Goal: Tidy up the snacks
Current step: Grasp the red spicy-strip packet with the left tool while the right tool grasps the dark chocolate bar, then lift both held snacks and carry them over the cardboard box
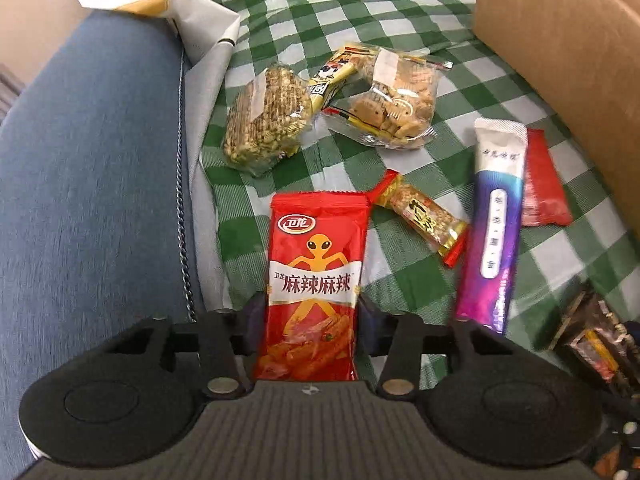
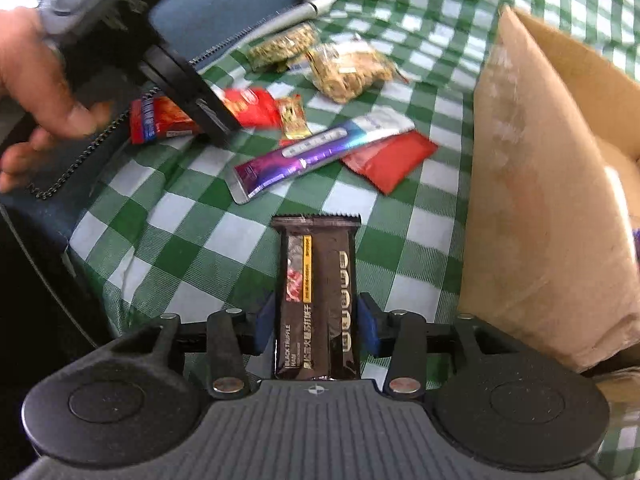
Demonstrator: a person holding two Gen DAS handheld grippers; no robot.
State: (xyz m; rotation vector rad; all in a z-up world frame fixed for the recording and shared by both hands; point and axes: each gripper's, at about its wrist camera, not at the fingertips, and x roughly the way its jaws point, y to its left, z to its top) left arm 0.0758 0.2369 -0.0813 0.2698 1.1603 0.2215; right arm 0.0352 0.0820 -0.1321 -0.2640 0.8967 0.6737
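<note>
My left hand-held gripper (image 1: 312,316) is clenched on the red spicy-snack packet (image 1: 314,284). The pads press its two long edges, and the packet runs straight out ahead along the fingers, over the green checked cloth (image 1: 360,8).

My right hand-held gripper (image 2: 316,322) grasps the dark brown truffle-ham bar (image 2: 318,300) the same way, long axis in line with the fingers and sawtooth end pointing away.

What the next move turns on, I judge, is the cardboard box (image 2: 532,200). It stands just beside the right hand-held gripper, on its right, with the open top further back. From the left it lies well apart, across the loose snacks: the purple stick pack (image 1: 496,220), the flat red sachet (image 1: 544,184) and the two clear biscuit bags (image 1: 328,104). So the right hand is nearer and should drop its bar first.
</note>
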